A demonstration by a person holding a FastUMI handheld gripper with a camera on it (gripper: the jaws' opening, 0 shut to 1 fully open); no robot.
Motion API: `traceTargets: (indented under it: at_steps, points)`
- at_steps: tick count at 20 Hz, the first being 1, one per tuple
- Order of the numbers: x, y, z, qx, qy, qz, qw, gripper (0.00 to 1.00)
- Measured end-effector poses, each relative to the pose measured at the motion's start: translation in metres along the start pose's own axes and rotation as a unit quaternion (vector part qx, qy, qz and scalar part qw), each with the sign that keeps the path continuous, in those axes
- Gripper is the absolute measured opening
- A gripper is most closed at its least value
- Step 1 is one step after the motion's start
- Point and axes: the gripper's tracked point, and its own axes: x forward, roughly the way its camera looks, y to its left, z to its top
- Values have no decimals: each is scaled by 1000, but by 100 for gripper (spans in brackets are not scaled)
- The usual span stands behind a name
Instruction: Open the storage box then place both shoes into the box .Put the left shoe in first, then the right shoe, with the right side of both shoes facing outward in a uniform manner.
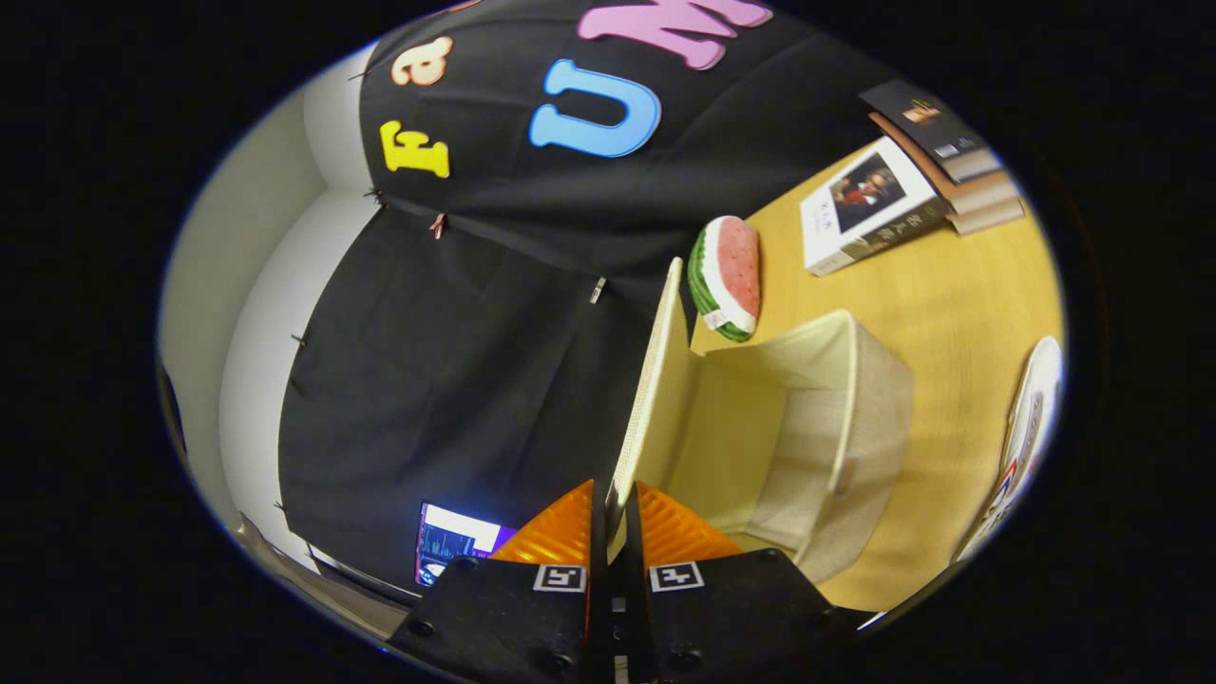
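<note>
Between the orange fingers [614, 532], storage box [807, 427] lid [655, 380] pinched, raised upright

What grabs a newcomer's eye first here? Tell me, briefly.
The hand-held gripper pinches the raised lid of the open beige storage box between its orange fingers. Beyond the box on the wooden table lie a watermelon-slice toy and stacked books.

Wooden table [936, 285], storage box [836, 427], books [902, 190], shoe [1026, 437]
</note>
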Motion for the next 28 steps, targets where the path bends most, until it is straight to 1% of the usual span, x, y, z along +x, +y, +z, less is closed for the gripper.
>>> traceTargets:
  at_steps: [3,6,7,8,9,10,12,15,16,17,19,21,23,25,28]
  points:
    - [35,36,1,-27,4,10,1000,11]
    - [70,57,-8,-39,14,14,999,11]
    - [82,65,-13,-47,20,19,999,15]
    - [96,69,-20,-56,27,17,998,16]
    - [105,73,-23,-65,34,19,997,24]
    - [112,76,-28,-70,41,18,997,24]
    - [120,81,-35,-71,51,17,996,39]
    - [120,73,-36,-76,49,4,996,81]
    - [113,66,-32,-77,41,-5,996,82]
    - [107,63,-25,-76,27,-10,997,97]
    - [86,53,-11,-82,-6,-22,996,98]
    - [53,25,10,-110,-49,-60,991,97]
    - [13,-11,23,-141,-90,-124,978,98]
    - [-36,-55,33,-170,-119,-205,957,98]
    - [-109,-127,33,-200,-136,-331,912,98]
